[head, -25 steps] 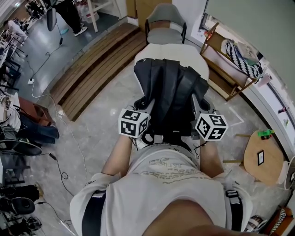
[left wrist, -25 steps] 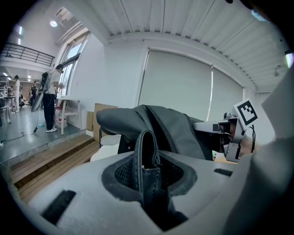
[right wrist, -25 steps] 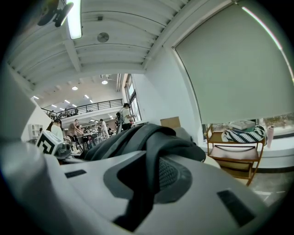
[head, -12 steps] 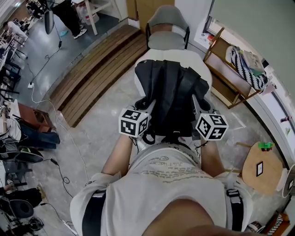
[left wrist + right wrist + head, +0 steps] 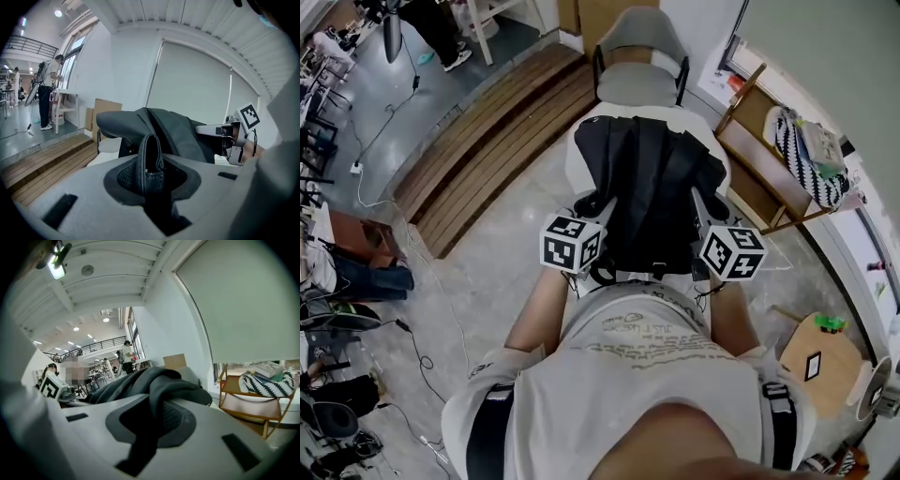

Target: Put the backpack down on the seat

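Note:
A black backpack (image 5: 652,192) hangs between my two grippers, over the near end of a white padded seat (image 5: 581,155). My left gripper (image 5: 602,211) is shut on a black webbing strap (image 5: 149,161) of the backpack, which stands up as a loop between its jaws. My right gripper (image 5: 703,214) is shut on a fold of the backpack's dark fabric (image 5: 161,390). In the left gripper view, the backpack (image 5: 159,124) bulks ahead with the right gripper (image 5: 234,136) beyond it. The backpack's underside and the seat beneath it are hidden.
A grey chair (image 5: 636,56) stands just beyond the white seat. A wooden rack (image 5: 764,159) holding a striped bag (image 5: 806,150) is at the right, and a round wooden side table (image 5: 816,361) is near right. Wooden steps (image 5: 487,141) run at the left, with a person (image 5: 431,23) beyond.
I have moved forward with both grippers and the backpack. The white seat and grey chair are closer, and the backpack now covers more of the seat.

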